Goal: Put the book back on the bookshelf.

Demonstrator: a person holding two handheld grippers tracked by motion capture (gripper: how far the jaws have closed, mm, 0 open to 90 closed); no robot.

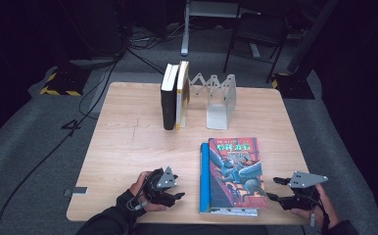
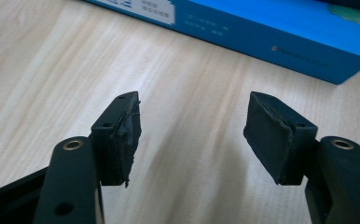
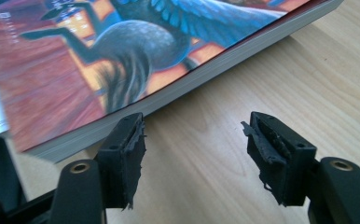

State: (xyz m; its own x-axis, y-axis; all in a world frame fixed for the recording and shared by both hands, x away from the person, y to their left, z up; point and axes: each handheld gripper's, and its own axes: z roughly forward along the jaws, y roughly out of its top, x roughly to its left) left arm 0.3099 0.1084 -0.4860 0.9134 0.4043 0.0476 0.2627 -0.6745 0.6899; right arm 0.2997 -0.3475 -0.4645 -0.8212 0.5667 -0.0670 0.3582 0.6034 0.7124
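Two books upright (image 1: 175, 95) in grey folding rack (image 1: 216, 100); my left gripper (image 1: 177, 196) and right gripper (image 1: 274, 188), jaws apart and empty, flank colourful flat book (image 1: 236, 174), not yet shelved

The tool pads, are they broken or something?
Yes, a bit. The rubber pads on the right tool look torn and ragged at their edges, and the left tool has frayed pads too. Both tools are open, holding nothing.

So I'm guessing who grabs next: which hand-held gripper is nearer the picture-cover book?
Right. The right hand-held gripper sits just off the picture-cover book's right edge; the left hand-held gripper lies beyond the blue book under it.
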